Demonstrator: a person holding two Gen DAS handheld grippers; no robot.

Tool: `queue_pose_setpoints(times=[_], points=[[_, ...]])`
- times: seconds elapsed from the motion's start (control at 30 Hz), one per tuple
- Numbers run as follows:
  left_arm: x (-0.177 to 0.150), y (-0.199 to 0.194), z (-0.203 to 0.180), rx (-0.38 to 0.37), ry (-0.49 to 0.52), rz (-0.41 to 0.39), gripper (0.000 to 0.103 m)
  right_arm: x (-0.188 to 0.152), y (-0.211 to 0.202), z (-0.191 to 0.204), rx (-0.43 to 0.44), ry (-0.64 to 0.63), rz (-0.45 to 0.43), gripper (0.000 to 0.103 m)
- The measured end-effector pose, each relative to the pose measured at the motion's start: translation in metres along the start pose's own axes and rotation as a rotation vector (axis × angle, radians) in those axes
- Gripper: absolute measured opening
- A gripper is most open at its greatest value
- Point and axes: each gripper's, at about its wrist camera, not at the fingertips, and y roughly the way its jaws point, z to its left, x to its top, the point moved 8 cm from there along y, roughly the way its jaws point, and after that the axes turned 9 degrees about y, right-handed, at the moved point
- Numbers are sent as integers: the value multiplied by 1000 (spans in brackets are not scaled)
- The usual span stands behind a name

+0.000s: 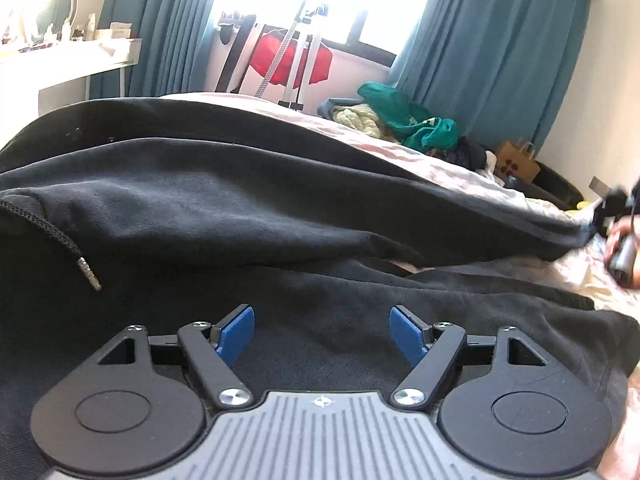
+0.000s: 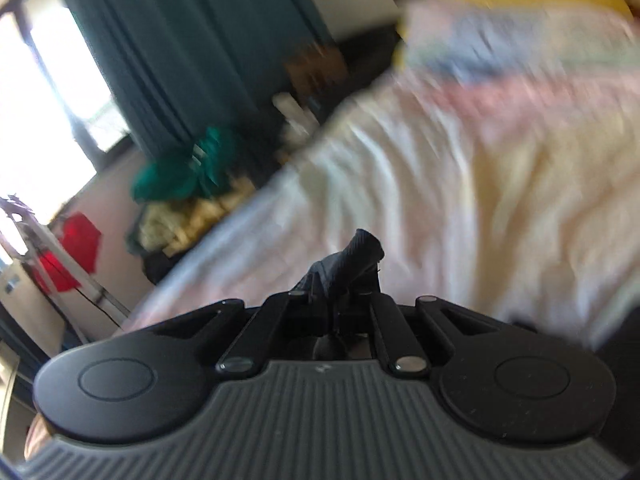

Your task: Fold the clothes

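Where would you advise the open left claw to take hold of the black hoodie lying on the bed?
Probably the raised fold of the black hoodie, straight ahead of the left claw. That ridge stands proud of the flat cloth, so open pads coming in low from the near side could close across it.

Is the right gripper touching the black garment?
Touching. The right wrist view shows the right gripper shut on a bunched edge of the black garment, which sticks out past its tips.

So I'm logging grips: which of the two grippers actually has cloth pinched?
The right gripper: its fingers are shut on a bunch of the black garment. The left gripper stands open above it.
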Motion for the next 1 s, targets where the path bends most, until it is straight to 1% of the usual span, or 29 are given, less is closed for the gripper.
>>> queue_pose_setpoints(times=[0.1,0.27,0.33,0.47,0.5,0.57,0.67,0.73,0.77,0.83,0.87,0.97,1.0], points=[[-2,4,-3,7,16,4,78,-26,18,-41,-52,63,77,6],[0,9,-1,0,0,5,78,-19,9,-34,48,84,33,5],[2,6,0,-5,-7,-8,78,0,1,-19,88,54,1,5],[4,4,-2,-22,-11,-8,78,39,-17,12,168,-8,-64,5],[4,3,-3,-24,-2,-7,78,42,-17,6,153,-15,-72,5],[3,2,-6,-28,16,-7,79,39,-9,-15,107,-11,-63,5],[1,4,-10,-34,39,5,80,13,14,-64,13,47,28,6],[-1,6,-13,-41,56,14,80,-6,24,-93,-35,89,94,10],[-1,6,-15,-43,65,16,80,-12,25,-100,-31,101,111,11],[-2,7,-19,-48,83,21,81,-14,16,-105,14,113,113,14],[-3,7,-21,-51,92,23,81,-13,9,-105,20,109,114,18],[-4,6,-26,-57,107,27,81,-10,-19,-101,45,98,105,20],[-4,5,-26,-56,110,27,81,-9,-32,-100,66,99,96,25]])
